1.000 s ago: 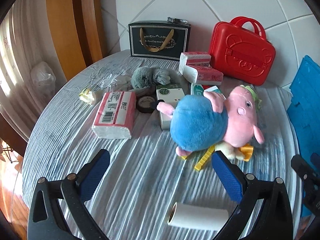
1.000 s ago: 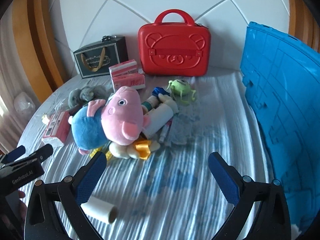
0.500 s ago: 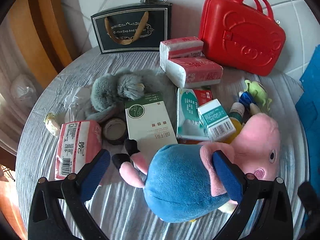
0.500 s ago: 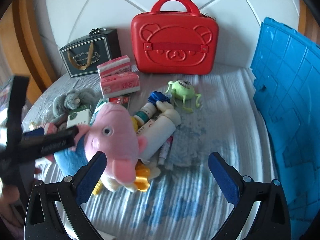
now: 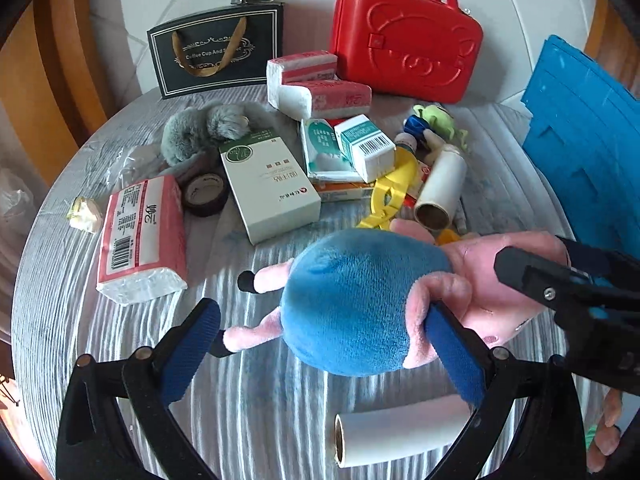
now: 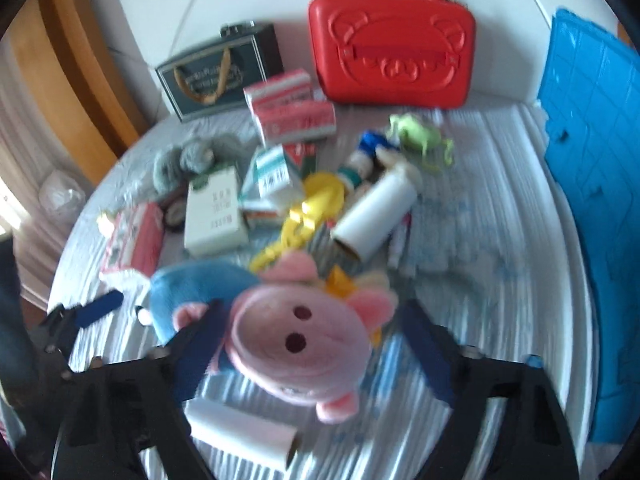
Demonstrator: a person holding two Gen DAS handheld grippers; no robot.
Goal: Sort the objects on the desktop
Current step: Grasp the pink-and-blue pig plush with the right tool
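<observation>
My right fingers [image 6: 308, 344] have just been closing around the pig plush's [image 5: 360, 300] head; my left fingers [image 5: 320, 344] straddle its blue body, apart.

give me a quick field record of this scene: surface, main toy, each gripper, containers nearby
surface: round table under a striped grey cloth
main toy: pink pig plush in a blue dress, lying on the cloth
left gripper: open, astride the plush's blue body
right gripper: jaws have just been closing, either side of the pig's head; firm grip not clear
containers: red case, dark gift bag, blue crate
loose: white paper roll
</observation>
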